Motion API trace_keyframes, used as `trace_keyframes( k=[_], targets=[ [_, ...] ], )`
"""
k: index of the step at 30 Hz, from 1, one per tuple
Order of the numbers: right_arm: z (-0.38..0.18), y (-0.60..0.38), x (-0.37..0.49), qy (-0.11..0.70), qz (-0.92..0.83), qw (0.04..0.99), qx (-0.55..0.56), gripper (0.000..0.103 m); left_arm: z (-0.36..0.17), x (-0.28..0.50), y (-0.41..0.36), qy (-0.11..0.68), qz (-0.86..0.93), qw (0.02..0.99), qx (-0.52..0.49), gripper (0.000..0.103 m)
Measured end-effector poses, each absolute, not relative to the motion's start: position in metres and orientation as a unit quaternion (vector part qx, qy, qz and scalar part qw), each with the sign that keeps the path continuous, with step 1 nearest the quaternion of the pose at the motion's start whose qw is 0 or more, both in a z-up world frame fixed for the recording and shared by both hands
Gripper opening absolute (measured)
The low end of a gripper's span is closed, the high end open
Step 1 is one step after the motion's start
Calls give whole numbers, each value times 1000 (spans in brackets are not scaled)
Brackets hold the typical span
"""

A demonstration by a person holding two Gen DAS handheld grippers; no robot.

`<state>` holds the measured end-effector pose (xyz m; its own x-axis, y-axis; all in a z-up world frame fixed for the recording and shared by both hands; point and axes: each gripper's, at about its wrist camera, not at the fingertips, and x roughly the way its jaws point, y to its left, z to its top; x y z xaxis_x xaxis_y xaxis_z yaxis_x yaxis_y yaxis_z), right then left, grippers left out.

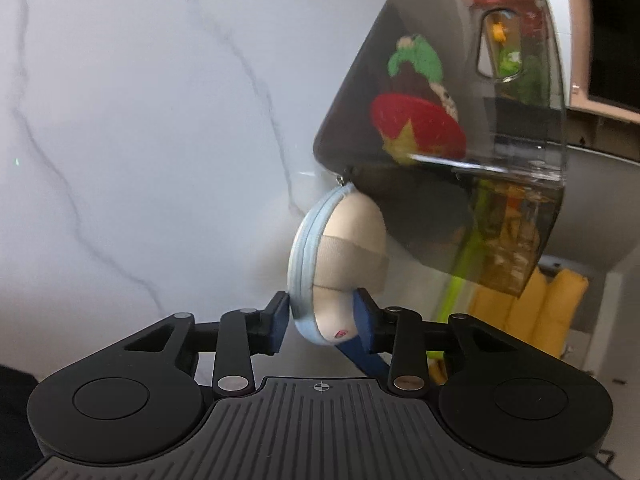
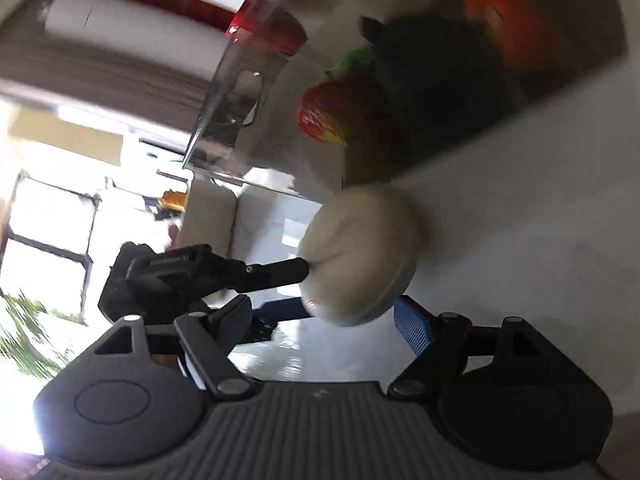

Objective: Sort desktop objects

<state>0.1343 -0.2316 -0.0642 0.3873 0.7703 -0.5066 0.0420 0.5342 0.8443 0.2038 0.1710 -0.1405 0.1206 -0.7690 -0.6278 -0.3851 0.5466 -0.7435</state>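
Note:
A round cream pouch (image 1: 348, 264) with a pale blue zip edge is held upright in my left gripper (image 1: 322, 320), whose blue pads are shut on its lower part. It hangs just above the white marble table (image 1: 120, 140), right beside a smoky clear plastic box (image 1: 460, 128). The box holds a red disc with a yellow star (image 1: 416, 128) and a green plush toy (image 1: 420, 60). In the right wrist view, my right gripper (image 2: 328, 328) is open, with the pouch (image 2: 360, 252) just beyond its fingertips. The other gripper (image 2: 192, 272) reaches the pouch from the left. That view is blurred.
The plastic box (image 2: 280, 120) also shows in the right wrist view with a red item and a dark item inside. A yellow cushion (image 1: 532, 312) and a green stick (image 1: 460, 276) lie beyond the table edge. A window and a plant are at the left.

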Motion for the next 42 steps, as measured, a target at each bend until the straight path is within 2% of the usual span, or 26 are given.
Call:
trace_keyframes(
  k=[8, 10, 12, 13, 15, 17, 22, 25, 28, 33, 38, 42],
  targets=[
    [-105, -219, 146, 487, 179, 682, 515, 72, -140, 195, 179, 635, -163, 589, -472, 36],
    [-104, -216, 147, 479, 172, 697, 506, 50, -136, 193, 182, 632, -165, 597, -465, 48],
    [-97, -214, 147, 471, 183, 719, 477, 42, -129, 190, 184, 627, -170, 610, -454, 58],
    [-90, -215, 145, 465, 188, 737, 453, 41, -123, 188, 186, 623, -171, 624, -440, 65],
    [-60, -231, 138, 455, 195, 771, 402, 40, -110, 183, 189, 613, -172, 653, -409, 71],
    [-37, -241, 135, 455, 206, 786, 365, 39, -91, 177, 190, 593, -164, 697, -368, 73],
    [42, -270, 128, 422, 230, 831, 280, 39, -39, 167, 182, 528, -143, 798, -253, 87],
    [98, -275, 139, 389, 238, 855, 248, 39, -7, 165, 171, 489, -148, 838, -190, 90],
    [141, -276, 169, 359, 217, 883, 213, 39, 16, 168, 162, 468, -174, 848, -176, 93],
    [145, -264, 259, 407, 142, 881, 193, 38, 25, 175, 152, 467, -195, 845, -175, 93],
    [82, -244, 354, 521, 71, 820, 227, 38, 13, 168, 173, 484, -189, 834, -185, 93],
    [49, -233, 392, 554, 59, 792, 250, 39, -8, 171, 194, 502, -159, 827, -194, 93]
  ],
)
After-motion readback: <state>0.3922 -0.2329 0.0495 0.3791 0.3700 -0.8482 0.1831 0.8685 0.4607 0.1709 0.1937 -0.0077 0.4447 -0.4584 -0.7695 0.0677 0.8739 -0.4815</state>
